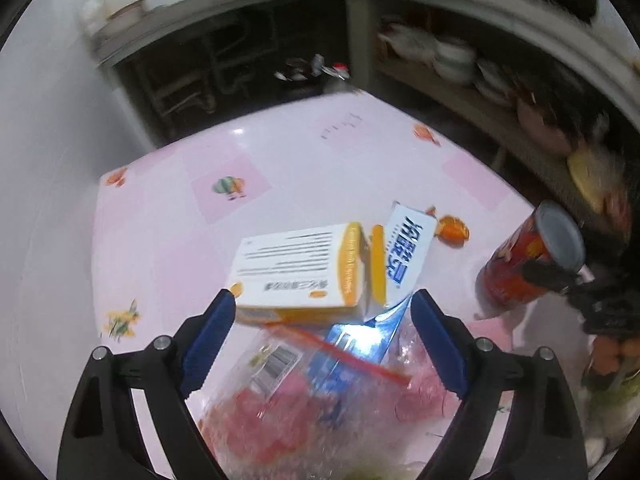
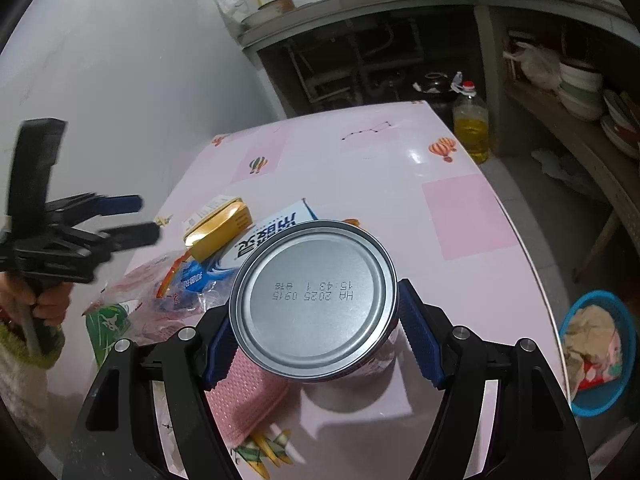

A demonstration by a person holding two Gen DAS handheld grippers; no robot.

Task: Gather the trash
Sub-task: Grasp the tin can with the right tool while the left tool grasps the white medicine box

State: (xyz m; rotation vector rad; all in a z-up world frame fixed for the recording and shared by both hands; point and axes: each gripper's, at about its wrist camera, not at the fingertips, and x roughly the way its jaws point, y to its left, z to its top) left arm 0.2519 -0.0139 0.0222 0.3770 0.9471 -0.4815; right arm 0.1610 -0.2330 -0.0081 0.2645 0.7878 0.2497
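Note:
On the pink table (image 1: 312,152), a yellow-and-white box (image 1: 296,272) lies against a blue-and-white box (image 1: 408,248). In front of them is a clear zip bag (image 1: 320,380) with a red strip. My left gripper (image 1: 323,298) hangs open over the bag, with nothing between its fingers. My right gripper (image 2: 316,308) is shut on a red can (image 1: 532,264), blue pads on both sides. The can is tilted, its silver end (image 2: 316,300) facing the camera. The right wrist view shows the left gripper (image 2: 132,216) at the left, held by a hand (image 2: 44,304).
A pink cloth (image 2: 244,396) and a green packet (image 2: 108,320) lie near the front edge. A blue basket (image 2: 600,352) with rags sits on the floor to the right. An oil bottle (image 2: 472,128) stands past the far corner, and shelves of dishes (image 2: 580,88) run behind.

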